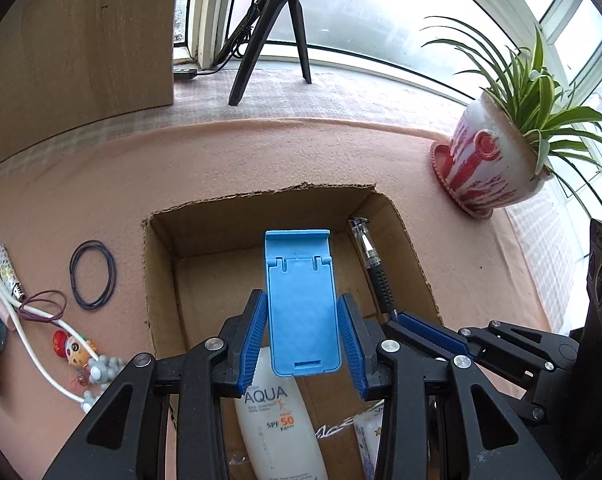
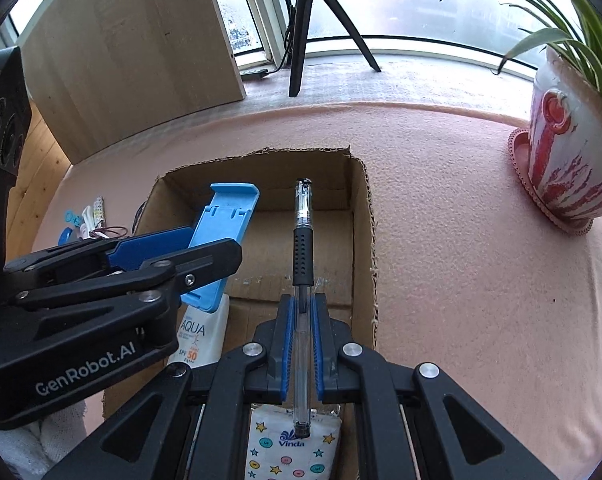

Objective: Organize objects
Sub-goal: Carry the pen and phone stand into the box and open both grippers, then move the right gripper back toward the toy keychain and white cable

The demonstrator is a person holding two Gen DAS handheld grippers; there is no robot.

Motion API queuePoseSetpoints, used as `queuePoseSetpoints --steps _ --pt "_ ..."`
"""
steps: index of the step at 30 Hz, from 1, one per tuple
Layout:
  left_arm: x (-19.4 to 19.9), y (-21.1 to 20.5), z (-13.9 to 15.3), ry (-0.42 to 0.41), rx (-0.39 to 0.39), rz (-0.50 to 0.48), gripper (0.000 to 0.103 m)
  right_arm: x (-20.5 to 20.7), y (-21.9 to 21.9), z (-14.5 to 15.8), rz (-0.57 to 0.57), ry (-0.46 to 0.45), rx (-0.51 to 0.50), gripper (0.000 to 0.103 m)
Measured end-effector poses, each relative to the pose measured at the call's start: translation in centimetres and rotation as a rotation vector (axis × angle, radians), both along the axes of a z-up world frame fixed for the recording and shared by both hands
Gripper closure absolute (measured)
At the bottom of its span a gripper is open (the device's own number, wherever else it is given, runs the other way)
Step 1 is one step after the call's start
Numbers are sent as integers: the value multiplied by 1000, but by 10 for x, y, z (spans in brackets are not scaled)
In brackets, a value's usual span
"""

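My left gripper (image 1: 303,310) is shut on a blue plastic phone stand (image 1: 301,280), held above the open cardboard box (image 1: 159,280). From the right wrist view the same stand (image 2: 221,232) shows at the left, clamped in the left gripper. My right gripper (image 2: 302,304) is shut on a clear pen with a black grip (image 2: 302,248), pointing forward over the box (image 2: 361,216). The pen (image 1: 375,268) also appears in the left wrist view at the box's right side. A white AQUA sunscreen tube (image 1: 279,428) and a Vinda tissue pack (image 2: 289,448) lie inside the box.
On the pink cloth left of the box lie black hair ties (image 1: 93,274), a white cable (image 1: 33,344), a small doll figure (image 1: 75,350) and a patterned tube (image 1: 7,266). A potted plant (image 1: 497,156) stands at the right. A tripod (image 1: 273,28) and a wooden board (image 1: 81,40) stand behind.
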State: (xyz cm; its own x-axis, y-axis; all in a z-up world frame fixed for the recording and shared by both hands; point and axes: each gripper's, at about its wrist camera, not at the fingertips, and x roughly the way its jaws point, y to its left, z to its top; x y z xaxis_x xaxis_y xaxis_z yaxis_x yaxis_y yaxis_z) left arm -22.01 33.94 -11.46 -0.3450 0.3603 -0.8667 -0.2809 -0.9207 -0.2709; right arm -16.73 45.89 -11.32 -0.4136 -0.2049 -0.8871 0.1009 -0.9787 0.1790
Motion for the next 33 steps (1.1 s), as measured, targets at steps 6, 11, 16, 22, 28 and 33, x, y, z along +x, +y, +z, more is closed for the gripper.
queuePoseSetpoints --steps 6,11,16,22,28,33 --pt "-8 5 -4 -15 9 1 63 -3 4 -1 -18 -4 9 81" --pt "-10 3 -5 -19 8 18 51 1 6 5 -33 23 0 66" --pt "-6 1 0 -10 9 7 51 4 9 8 -46 20 -18 64" --pt "3 -11 15 11 31 6 51 8 12 13 -77 18 -35 63" --pt "15 -37 27 25 55 15 51 17 8 22 -96 26 -57 61" --pt "27 -69 32 33 74 35 51 23 -9 33 -80 43 -62 60"
